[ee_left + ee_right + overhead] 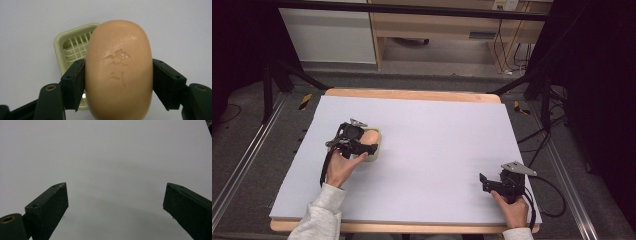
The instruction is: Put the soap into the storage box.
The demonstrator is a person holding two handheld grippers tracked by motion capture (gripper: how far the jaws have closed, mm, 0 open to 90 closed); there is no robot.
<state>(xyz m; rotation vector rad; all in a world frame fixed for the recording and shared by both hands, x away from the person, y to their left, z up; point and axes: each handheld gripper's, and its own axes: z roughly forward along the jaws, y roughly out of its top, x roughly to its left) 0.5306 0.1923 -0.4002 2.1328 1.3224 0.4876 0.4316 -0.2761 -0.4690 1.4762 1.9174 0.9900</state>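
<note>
High view first: the left gripper (357, 142) sits right over the soap dish (375, 150), well in from the counter (437, 140) edge, with the peach soap bar (370, 136) in its grip. The right gripper (497, 184) rests well apart from the dish, near the counter's front corner.

Left gripper view: jaws pinching the soap bar (118, 70) on both flanks, the pale green soap dish (72, 47) with its grid floor just behind and below it.

Right gripper view: jaws spread wide over bare counter (105, 157), holding nothing.

My read: the bar is either about to go into the dish or just lifted from it; I cannot tell which.
</note>
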